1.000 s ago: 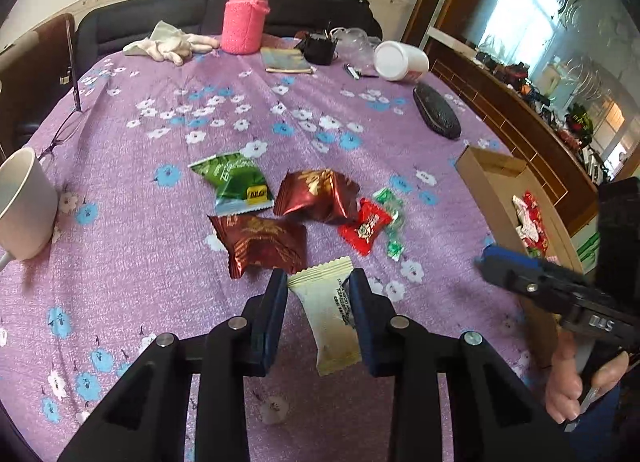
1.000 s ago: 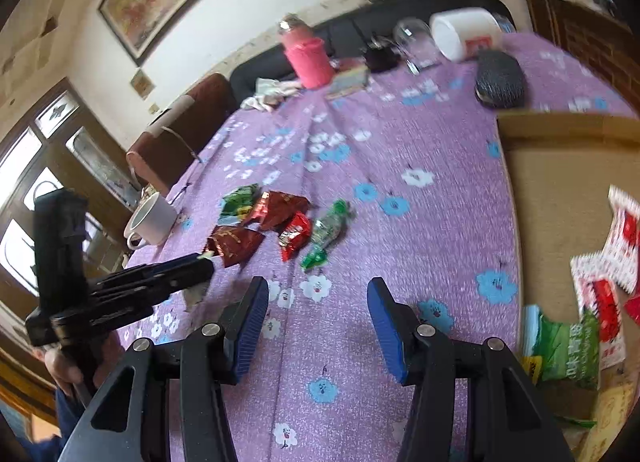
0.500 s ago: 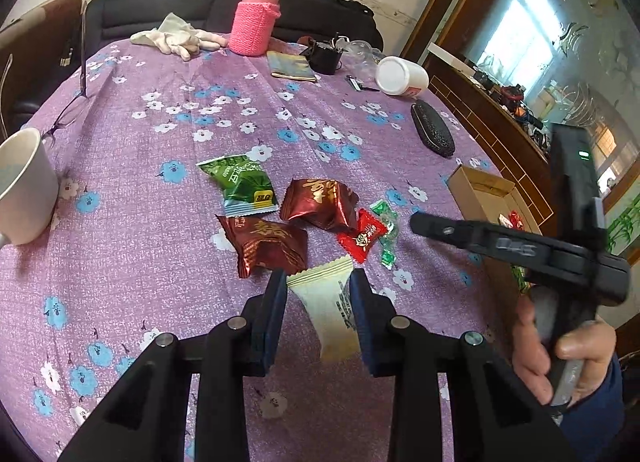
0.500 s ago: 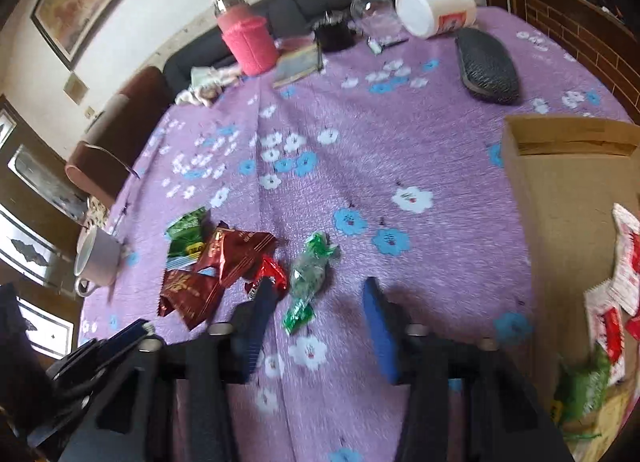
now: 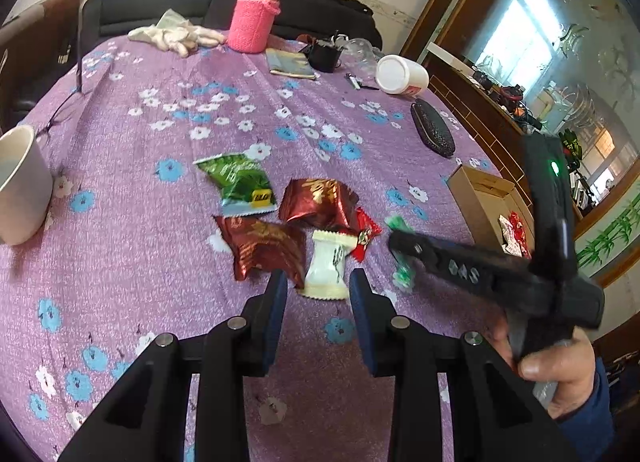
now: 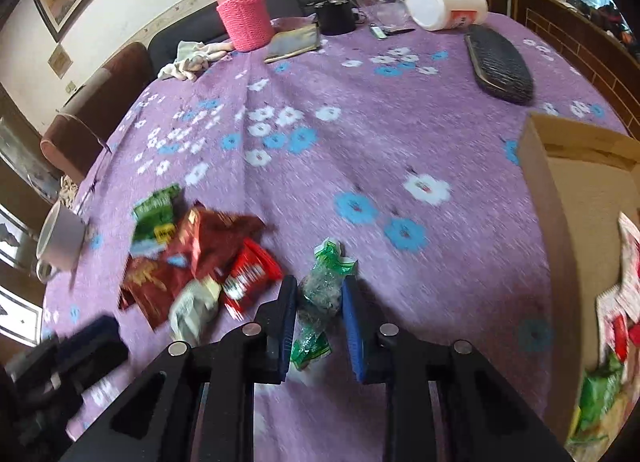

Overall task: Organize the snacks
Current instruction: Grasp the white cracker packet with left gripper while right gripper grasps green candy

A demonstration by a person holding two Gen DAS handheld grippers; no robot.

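Note:
On the purple flowered cloth lies a pile of snacks: a green packet, two dark red packets and a small red one. A cream packet rests on the pile. Only its near edge lies between the tips of my left gripper, whose jaws stand narrowly apart with a gap on the left side. My right gripper is closing its jaws on a green twist-wrapped candy, and the pads touch its sides. The cardboard box at the right holds several snacks.
A white mug stands at the left edge. At the back are a pink bottle, gloves, a white jar and a black case. A person's hand holds the right gripper.
The right gripper swung from the box side to the green candy and narrowed its jaws around it. The cream packet, earlier deep between the left fingers, now sits further forward at their tips.

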